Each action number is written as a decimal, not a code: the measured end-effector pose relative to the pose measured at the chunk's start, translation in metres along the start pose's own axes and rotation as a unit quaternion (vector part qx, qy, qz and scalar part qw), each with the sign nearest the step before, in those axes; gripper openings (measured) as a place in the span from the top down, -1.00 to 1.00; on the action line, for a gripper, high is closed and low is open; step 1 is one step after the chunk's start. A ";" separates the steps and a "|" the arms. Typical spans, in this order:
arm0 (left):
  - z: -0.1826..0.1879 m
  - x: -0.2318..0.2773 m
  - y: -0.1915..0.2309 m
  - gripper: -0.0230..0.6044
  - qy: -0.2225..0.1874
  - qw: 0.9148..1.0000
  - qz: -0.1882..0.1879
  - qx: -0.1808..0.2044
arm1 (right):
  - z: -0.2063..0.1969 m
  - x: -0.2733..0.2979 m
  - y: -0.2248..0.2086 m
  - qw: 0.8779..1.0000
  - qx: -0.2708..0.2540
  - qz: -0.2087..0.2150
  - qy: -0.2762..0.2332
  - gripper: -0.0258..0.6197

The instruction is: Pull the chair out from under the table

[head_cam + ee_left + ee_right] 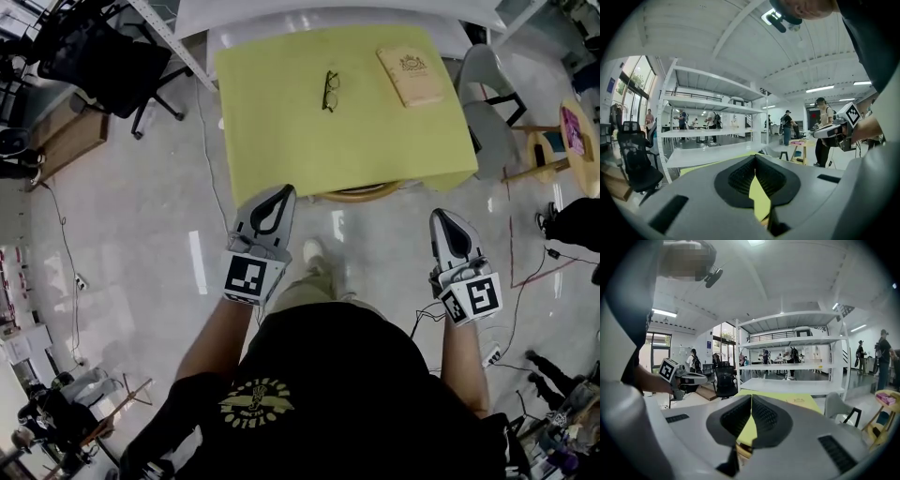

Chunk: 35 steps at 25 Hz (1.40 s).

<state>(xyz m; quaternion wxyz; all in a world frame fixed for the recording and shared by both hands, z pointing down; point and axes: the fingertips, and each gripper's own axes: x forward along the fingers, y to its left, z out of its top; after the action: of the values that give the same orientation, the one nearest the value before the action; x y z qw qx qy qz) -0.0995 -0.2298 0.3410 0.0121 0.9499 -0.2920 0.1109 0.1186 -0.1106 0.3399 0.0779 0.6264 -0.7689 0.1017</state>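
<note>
Your left gripper [283,193] and right gripper [443,217] each have their fingers pressed together on nothing, near the yellow worktop [281,141]. One chair [361,194] sits tucked under its near edge, only its rim showing. On top lie one pair of glasses [330,90] and one book [410,75].

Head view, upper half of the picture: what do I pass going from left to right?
Black office chair → glasses → tan booklet → grey chair → round wooden side table.
</note>
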 end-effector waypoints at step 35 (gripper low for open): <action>0.004 0.053 -0.006 0.90 0.005 0.997 -0.076 0.016 | 0.012 0.066 -0.025 0.998 -0.052 0.036 0.030 0.88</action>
<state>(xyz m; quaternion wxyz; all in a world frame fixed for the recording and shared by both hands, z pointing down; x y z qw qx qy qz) -0.0527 -0.2541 0.3493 0.0068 0.9690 -0.2167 0.1186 0.1296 -0.1811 0.3463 0.1294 0.5900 -0.7926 0.0832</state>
